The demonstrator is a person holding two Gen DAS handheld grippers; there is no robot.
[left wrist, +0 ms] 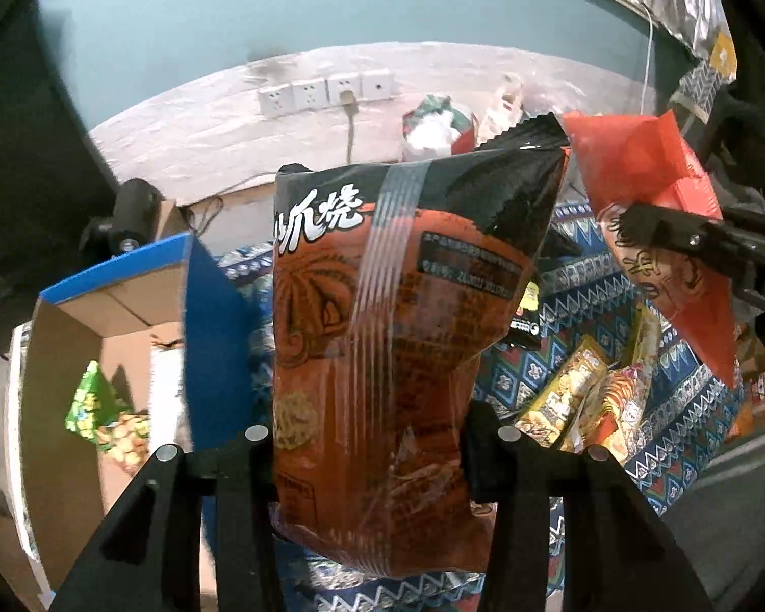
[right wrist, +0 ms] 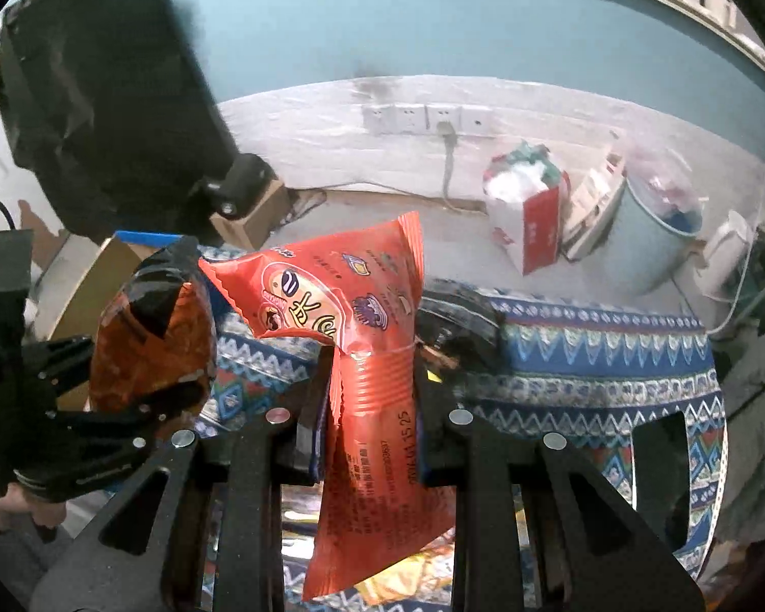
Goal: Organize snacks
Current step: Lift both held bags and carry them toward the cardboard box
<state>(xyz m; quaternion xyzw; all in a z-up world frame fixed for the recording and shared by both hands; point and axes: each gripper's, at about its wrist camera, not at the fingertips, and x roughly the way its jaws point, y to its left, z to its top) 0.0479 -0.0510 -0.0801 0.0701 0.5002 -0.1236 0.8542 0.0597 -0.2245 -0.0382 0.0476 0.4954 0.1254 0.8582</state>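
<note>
My left gripper (left wrist: 367,438) is shut on a large dark orange and black snack bag (left wrist: 382,331) and holds it upright above the patterned cloth; the bag (right wrist: 153,341) also shows at the left of the right wrist view. My right gripper (right wrist: 372,398) is shut on a red snack bag (right wrist: 362,372), held up in the air; this bag (left wrist: 658,214) shows at the upper right of the left wrist view. An open cardboard box (left wrist: 127,316) with blue flaps sits to the left and holds a green snack bag (left wrist: 97,403).
Several more snack packs (left wrist: 581,398) lie on the blue patterned cloth (right wrist: 586,357). Behind are a wall with sockets (right wrist: 418,120), a red and white bag (right wrist: 530,209), a pale bin (right wrist: 647,234) and a black monitor (right wrist: 102,92).
</note>
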